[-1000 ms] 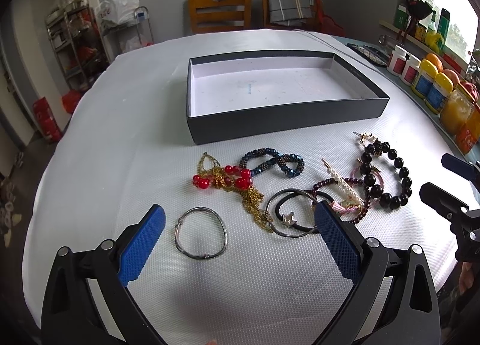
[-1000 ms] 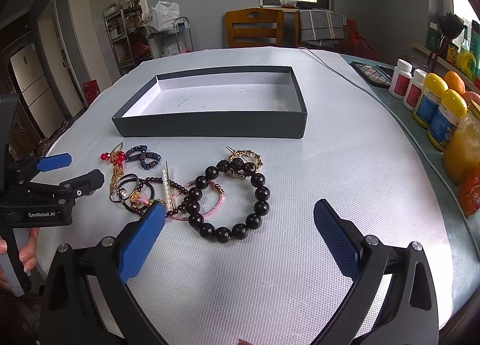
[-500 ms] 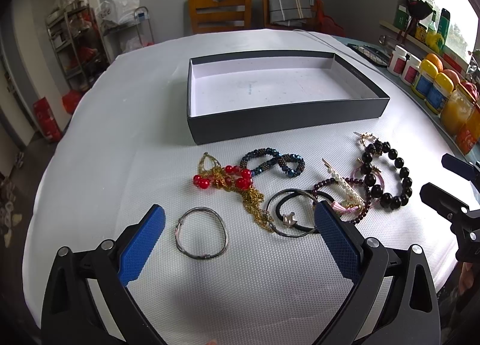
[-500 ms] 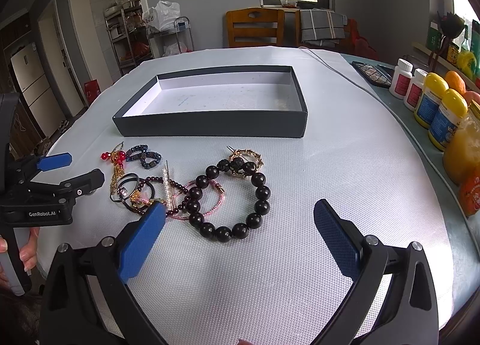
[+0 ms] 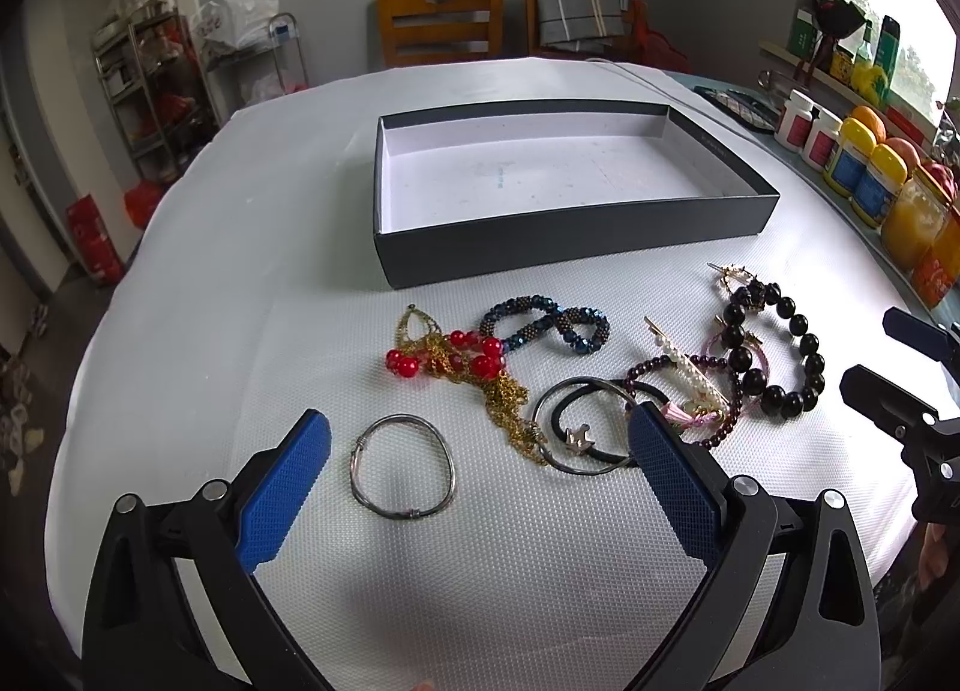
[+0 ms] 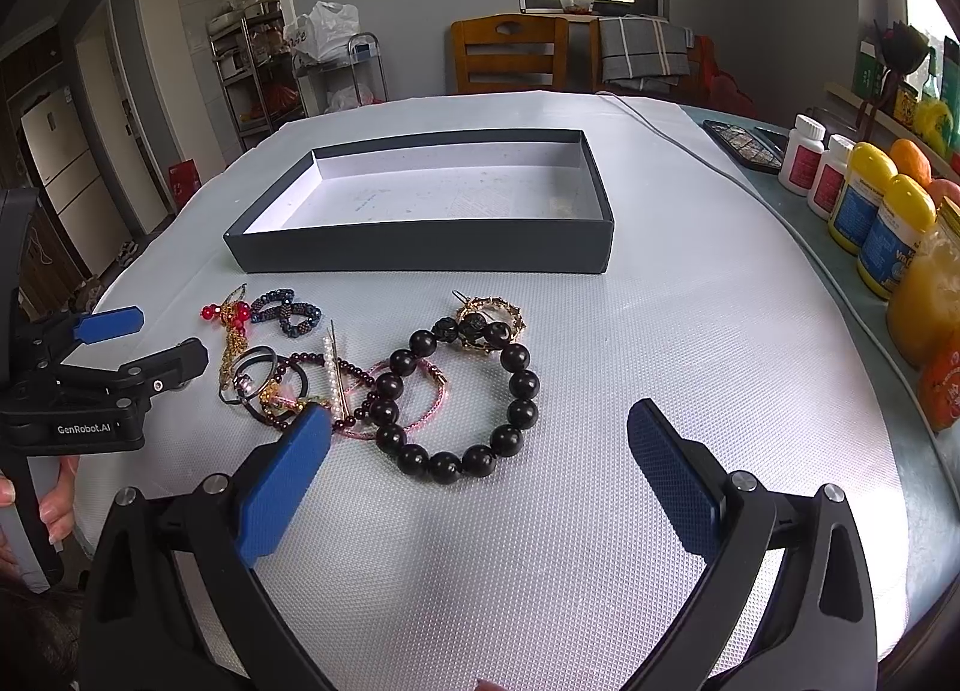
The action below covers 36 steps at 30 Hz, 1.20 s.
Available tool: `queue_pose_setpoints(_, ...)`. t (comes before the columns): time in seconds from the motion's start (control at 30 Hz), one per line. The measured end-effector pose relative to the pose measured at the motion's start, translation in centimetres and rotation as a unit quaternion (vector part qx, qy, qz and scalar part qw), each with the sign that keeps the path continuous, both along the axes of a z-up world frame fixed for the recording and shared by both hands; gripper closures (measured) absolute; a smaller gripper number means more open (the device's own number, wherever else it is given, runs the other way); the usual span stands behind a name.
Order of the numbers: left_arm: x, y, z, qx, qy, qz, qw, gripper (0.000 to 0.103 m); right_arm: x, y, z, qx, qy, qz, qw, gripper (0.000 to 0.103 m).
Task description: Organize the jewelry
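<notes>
Nearest in the left wrist view, the left gripper (image 5: 480,475) is held low over the table (image 5: 210,331) w/ jaws spread wide, nothing between the blue pads (image 5: 285,490). A silver bangle (image 5: 402,469) is seen lying flat just ahead, between the two fingers, apart from the rest of the jewelry. Just beside the right pad a black hair tie w/ a small charm (image 5: 585,433) is found, touching a gold chain (image 5: 507,397) that runs back to a cluster of red beads (image 5: 447,358). Slightly farther, a twisted blue bead bracelet (image 5: 543,325) is laid next to the red beads.

In the right wrist view, the right gripper (image 6: 480,472) is likewise held wide open & empty, approx. over bare mat. A large black bead bracelet (image 6: 459,400) is seen just ahead of it, overlapping a pink cord bracelet (image 6: 432,397) & a small-bead dark purple bracelet (image 6: 318,364); a pearl hair pin (image 6: 333,370) is laid across these. A gold spiky ring-shaped piece (image 6: 501,316) is touched by the far side of the black bracelet.

Beyond the jewelry, a dark shallow box (image 6: 420,256) w/ white interior is set open, no jewelry inside. Bottles & jars (image 6: 870,211) are lined along the table's right edge. Farthest, a wooden chair (image 6: 510,54) is seen behind the table.
</notes>
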<state>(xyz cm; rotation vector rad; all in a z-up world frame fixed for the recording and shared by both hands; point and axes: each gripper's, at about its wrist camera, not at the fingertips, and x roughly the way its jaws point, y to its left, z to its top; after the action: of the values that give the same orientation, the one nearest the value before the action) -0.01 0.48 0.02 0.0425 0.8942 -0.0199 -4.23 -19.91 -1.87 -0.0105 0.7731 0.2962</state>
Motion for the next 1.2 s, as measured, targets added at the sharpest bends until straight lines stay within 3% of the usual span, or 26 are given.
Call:
queue_pose_setpoints(0.47, 0.0, 0.1, -0.2, -0.001, -0.002, -0.006, 1.0000, 0.002, -0.2, 0.1, -0.1, -0.002, 0.001, 0.002, 1.000, 0.005)
queue_pose_setpoints(0.6, 0.0, 1.1, -0.2, -0.022, -0.008, -0.016, 0.9996, 0.002, -0.2, 0.4, -0.9, -0.017, -0.006, 0.005, 1.000, 0.005)
queue_pose_setpoints(0.73, 0.2, 1.5, -0.5, -0.038, 0.000, -0.030, 0.9989, 0.002, 0.4, -0.4, -1.2, 0.002, 0.006, 0.004, 1.000, 0.006)
queue_pose_setpoints(0.87, 0.7, 1.7, -0.7, -0.016, 0.002, -0.037, 0.9992, 0.003, 0.4, -0.5, -1.1, -0.002, 0.001, 0.013, 1.000, 0.006)
queue_pose_setpoints(1.0, 1.3, 2.5, -0.7, -0.024, 0.007, -0.041, 0.9988, 0.003, 0.4, -0.5, -1.2, -0.006, -0.002, 0.022, 1.000, 0.006)
queue_pose_setpoints(1.2, 1.0, 3.0, 0.2, 0.000, -0.038, -0.040, 0.9985, 0.003, 0.7, -0.7, -1.3, -0.013, -0.001, 0.024, 1.000, 0.006)
